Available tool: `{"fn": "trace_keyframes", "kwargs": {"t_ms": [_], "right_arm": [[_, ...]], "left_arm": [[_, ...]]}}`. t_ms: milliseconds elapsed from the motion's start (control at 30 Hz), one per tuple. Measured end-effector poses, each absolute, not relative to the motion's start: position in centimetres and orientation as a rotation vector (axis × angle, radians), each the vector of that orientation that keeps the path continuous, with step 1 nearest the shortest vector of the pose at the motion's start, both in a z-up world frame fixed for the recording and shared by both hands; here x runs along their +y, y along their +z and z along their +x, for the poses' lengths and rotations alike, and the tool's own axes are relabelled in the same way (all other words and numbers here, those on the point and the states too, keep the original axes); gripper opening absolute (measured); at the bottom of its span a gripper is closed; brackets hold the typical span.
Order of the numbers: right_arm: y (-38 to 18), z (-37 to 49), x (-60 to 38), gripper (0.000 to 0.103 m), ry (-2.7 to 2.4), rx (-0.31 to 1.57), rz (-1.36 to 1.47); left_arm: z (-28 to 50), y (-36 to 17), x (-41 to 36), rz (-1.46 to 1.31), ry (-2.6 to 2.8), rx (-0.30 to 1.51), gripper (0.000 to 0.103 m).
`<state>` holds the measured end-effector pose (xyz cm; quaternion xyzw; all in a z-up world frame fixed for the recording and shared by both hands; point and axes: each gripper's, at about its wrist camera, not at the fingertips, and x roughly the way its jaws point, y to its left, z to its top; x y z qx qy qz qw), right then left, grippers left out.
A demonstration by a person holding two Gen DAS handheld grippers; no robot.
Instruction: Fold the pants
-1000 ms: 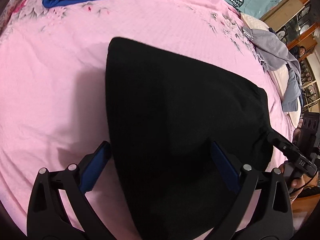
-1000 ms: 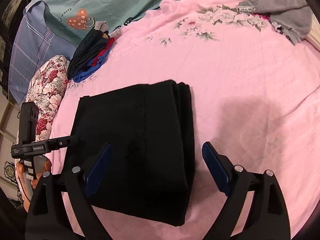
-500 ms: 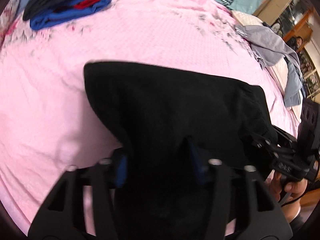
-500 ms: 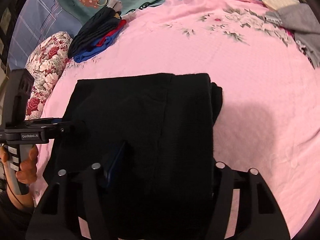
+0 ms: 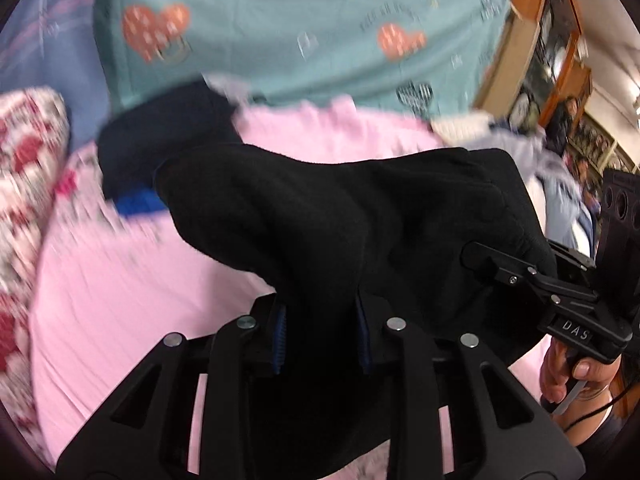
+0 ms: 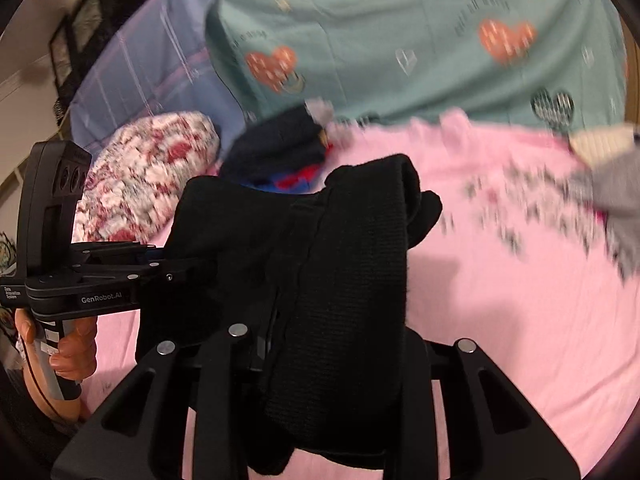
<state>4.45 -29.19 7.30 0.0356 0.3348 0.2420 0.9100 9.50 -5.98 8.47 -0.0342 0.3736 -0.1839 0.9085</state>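
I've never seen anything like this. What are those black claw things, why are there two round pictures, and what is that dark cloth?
No robot here: a person holds a two-fingered grabber in each hand. Each round picture comes from a camera on one grabber, looking along its fingers. The left gripper and right gripper are both clamped on folded black pants, lifted above a pink bedsheet. Each view also catches the other grabber from the side. Behind lie a small pile of folded clothes, a floral pillow and a teal blanket with hearts.
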Motion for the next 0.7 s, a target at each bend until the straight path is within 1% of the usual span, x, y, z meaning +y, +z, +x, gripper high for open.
{"fn": "trace_keyframes", "kwargs": {"t_ms": [33,133,200,233,267,300,333,367,400,433,467,500,533,600,700], "right_arm": [[8.4,5.3,-28.7,0.030,0.510,0.660,0.065],[10.6,8.6,-27.5,0.030,0.518,0.561,0.043],[10.6,11.8,-26.7,0.031,0.518,0.537,0.039],[9.8,13.9,-26.4,0.032,0.510,0.554,0.059],[8.8,15.4,-26.1,0.033,0.507,0.577,0.074],[7.6,17.0,-25.8,0.037,0.498,0.605,0.086],[5.9,18.7,-25.6,0.043,0.484,0.637,0.098],[4.2,20.2,-25.4,0.046,0.457,0.669,0.103],[2.0,21.8,-25.3,0.051,0.404,0.713,0.097],[-0.1,23.1,-25.6,0.053,0.351,0.763,0.100],[-1.6,23.8,-25.9,0.053,0.321,0.804,0.110],[-3.4,24.6,-26.3,0.054,0.274,0.861,0.107],[-4.8,24.9,-26.7,0.059,0.261,0.895,0.112],[-4.8,24.3,-27.1,0.060,0.275,0.849,0.098],[-3.0,23.1,-26.9,0.061,0.239,0.816,0.049]], "left_arm": [[10.7,9.6,-5.3,-0.076,-0.355,0.736,0.027],[13.8,10.3,-4.0,-0.091,-0.293,0.705,0.028],[16.4,9.1,-3.0,-0.120,-0.257,0.733,0.029],[18.3,7.6,-2.5,-0.138,-0.230,0.767,0.031],[20.0,6.0,-2.2,-0.141,-0.197,0.798,0.037],[21.2,4.2,-1.7,-0.131,-0.144,0.828,0.042],[22.8,1.3,-1.4,-0.087,-0.049,0.870,0.050],[23.9,-0.9,-1.3,-0.046,0.029,0.918,0.053],[24.7,-3.1,-0.7,-0.017,0.089,0.974,0.055],[24.9,-4.9,0.2,-0.040,0.099,0.985,0.065],[24.4,-5.0,0.8,-0.068,0.120,0.936,0.081],[24.2,-5.1,1.3,-0.069,0.144,0.932,0.085],[24.0,-5.0,1.5,-0.078,0.135,0.934,0.085],[23.5,-4.5,1.9,-0.097,0.135,0.938,0.085],[21.8,-3.0,1.6,-0.101,0.138,0.929,0.084]]}}
